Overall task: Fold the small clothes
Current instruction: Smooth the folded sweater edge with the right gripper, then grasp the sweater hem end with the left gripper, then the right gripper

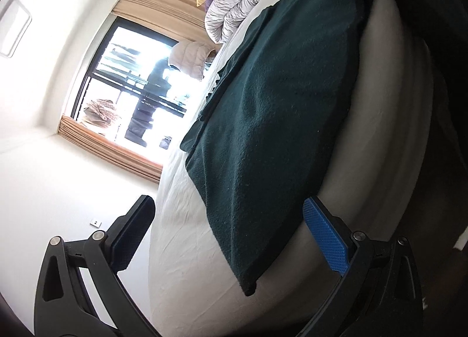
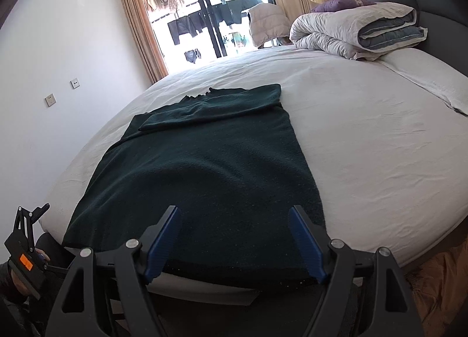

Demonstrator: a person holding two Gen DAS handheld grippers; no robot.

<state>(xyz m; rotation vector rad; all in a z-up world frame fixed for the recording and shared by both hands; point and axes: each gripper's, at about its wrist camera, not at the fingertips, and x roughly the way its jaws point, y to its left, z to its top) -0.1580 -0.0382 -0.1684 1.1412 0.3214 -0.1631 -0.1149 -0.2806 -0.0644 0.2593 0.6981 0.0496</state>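
Dark green fleece garment (image 2: pixel 204 167) flat on white-sheeted bed (image 2: pixel 365 138).
Left gripper (image 1: pixel 231 237) and right gripper (image 2: pixel 234 242) at garment's near hem, jaws released, empty.

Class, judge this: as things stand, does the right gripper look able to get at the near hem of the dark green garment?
Probably yes. The right gripper stands open just over the dark green garment at the bed's near edge, with nothing between its fingers and the hem.

The right gripper (image 2: pixel 234 240) points forward and slightly downward, its two blue-padded fingers (image 2: pixel 162 245) spread wide with nothing pinched. The left gripper (image 1: pixel 231 234), rolled sideways, is also spread wide and empty, seen at eight o'clock from the right wrist.
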